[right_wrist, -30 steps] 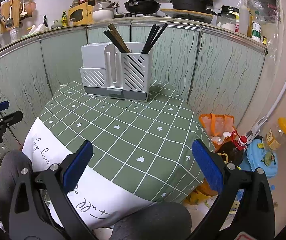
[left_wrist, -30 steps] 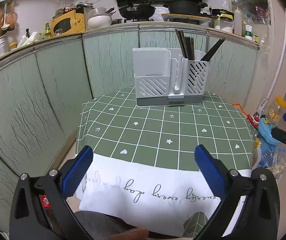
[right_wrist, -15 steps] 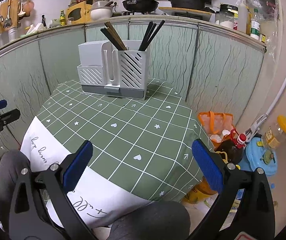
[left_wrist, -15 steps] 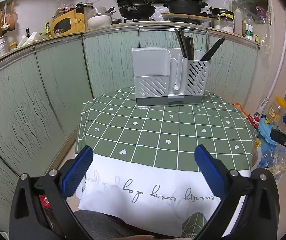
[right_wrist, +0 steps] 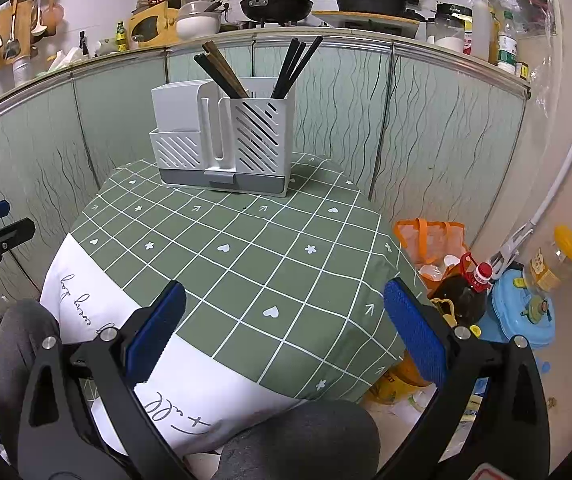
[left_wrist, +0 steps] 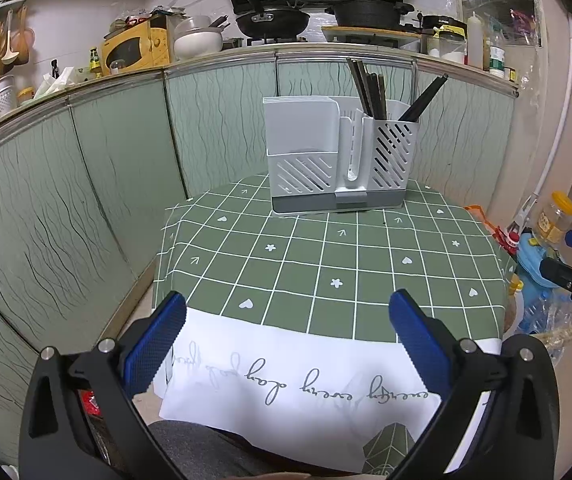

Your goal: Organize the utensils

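Note:
A grey-white slatted utensil holder (left_wrist: pixel 338 160) (right_wrist: pixel 221 140) stands at the far edge of the small table with the green checked cloth (left_wrist: pixel 326 264) (right_wrist: pixel 245 240). Dark and brown chopsticks (left_wrist: pixel 370 88) (right_wrist: pixel 221 72) lean in its right compartment, and more black chopsticks (right_wrist: pixel 298 64) (left_wrist: pixel 426 96) lean at its far right. My left gripper (left_wrist: pixel 286 332) hangs open over the table's near edge, holding nothing. My right gripper (right_wrist: pixel 286 320) is open too, over the near right corner, also with nothing in it. No loose utensil lies on the cloth.
Green wavy panels (left_wrist: pixel 85 184) wall the table at the left and back, under a counter with pans and a yellow microwave (left_wrist: pixel 133 44). On the floor right of the table are an orange bag (right_wrist: pixel 430 240), a dark bottle (right_wrist: pixel 466 292), a blue lid (right_wrist: pixel 526 312). A person's grey-clad knees (right_wrist: pixel 298 440) are below.
The right gripper view has drifted a little, so the holder sits slightly lower and further left than before. The left gripper is nearly still. Both stay open.

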`<state>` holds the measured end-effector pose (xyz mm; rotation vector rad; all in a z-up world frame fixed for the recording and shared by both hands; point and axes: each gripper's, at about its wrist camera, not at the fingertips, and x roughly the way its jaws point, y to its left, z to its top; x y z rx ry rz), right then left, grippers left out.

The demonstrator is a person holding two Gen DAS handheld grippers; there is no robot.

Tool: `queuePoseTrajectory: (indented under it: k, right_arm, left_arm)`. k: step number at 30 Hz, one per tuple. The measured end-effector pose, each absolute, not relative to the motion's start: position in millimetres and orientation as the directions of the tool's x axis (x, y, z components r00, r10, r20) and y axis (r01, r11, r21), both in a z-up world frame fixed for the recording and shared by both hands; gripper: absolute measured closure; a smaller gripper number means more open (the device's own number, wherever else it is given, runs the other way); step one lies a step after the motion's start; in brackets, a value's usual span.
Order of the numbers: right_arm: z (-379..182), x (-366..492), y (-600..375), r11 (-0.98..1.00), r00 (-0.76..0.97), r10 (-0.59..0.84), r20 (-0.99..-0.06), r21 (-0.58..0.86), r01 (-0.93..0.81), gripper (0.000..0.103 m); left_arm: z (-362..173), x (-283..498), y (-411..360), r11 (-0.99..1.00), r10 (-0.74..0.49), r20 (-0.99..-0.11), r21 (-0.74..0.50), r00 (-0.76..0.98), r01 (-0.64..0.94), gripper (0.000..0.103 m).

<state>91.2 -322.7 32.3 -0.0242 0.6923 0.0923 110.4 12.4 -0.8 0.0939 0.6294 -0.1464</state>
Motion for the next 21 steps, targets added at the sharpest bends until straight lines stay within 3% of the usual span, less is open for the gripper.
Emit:
queuePoseTrajectory:
  k: [21]
  right_arm:
    - [29.3,91.1,-323.5,0.996,0.760,0.074,-0.646,0.013,-0.086,0.008]
  left_arm:
    - [-0.4,109.1,12.4,0.983,-0.121,-0.596,0.039,0.793,0.179,0.004]
